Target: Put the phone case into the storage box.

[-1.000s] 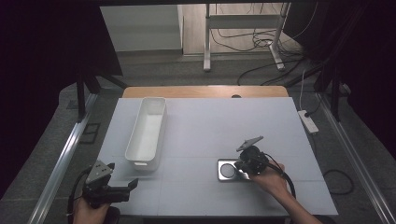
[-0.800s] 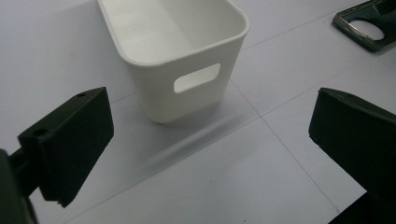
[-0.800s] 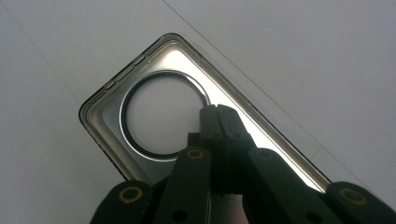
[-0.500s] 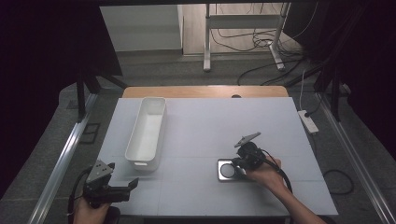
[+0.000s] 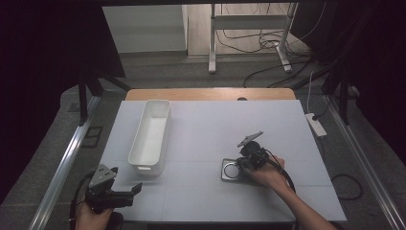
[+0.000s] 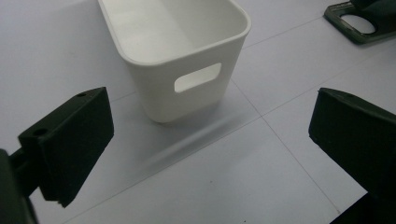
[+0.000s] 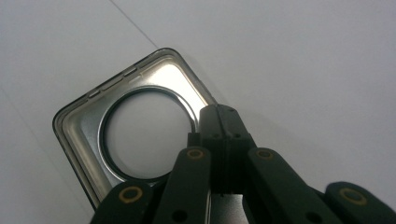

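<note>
Right gripper [image 7: 219, 121], jaws pressed together, is set on rim of square metal frame [image 7: 84, 126]. Left gripper [image 6: 205, 154], jaws spread, is held near white bin [image 6: 187, 51]. Frame probably nudged or gripped next; opening required.

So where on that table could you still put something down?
Plenty: the wide stretch between the white bin and the metal frame, the far right corner, and the near edge between the hands. It is crowded only around the right gripper.

A grey floor [image 5: 158, 72] with loose cables [image 5: 258, 45] and a metal stand [image 5: 249, 24] is seen far behind the white table [image 5: 206, 124], under dim light.
</note>
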A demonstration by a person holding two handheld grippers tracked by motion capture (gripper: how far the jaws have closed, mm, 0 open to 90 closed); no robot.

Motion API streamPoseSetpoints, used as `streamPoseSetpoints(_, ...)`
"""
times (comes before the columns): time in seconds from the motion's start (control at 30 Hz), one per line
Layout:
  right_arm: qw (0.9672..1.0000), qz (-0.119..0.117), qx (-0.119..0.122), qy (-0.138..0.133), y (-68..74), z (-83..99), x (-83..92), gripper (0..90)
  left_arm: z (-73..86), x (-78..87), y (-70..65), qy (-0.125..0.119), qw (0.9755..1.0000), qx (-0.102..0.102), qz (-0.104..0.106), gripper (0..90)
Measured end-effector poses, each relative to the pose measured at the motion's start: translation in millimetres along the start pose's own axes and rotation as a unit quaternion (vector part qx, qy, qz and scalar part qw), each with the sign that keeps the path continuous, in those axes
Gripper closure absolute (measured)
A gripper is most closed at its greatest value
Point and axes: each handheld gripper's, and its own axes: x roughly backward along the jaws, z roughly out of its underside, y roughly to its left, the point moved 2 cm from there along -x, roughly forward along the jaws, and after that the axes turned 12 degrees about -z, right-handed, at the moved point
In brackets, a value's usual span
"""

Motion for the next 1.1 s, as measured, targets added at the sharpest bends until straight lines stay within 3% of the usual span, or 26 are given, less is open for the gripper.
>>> streamPoseSetpoints(0.4, 0.9999, 0.012, -0.004, -0.003, -7.1, -6.4, -2.6, 89.5, -0.2, -0.4, -0.1, 0.002, 1.0, -0.001, 0.0, 1.1)
streamPoseSetpoints(1.1, 0.9972, 0.042, -0.059, -0.019, -31.6, -1.0, 7.7, 89.5, -0.3, -0.6, -0.6, 0.002, 1.0, -0.004, 0.0, 1.2)
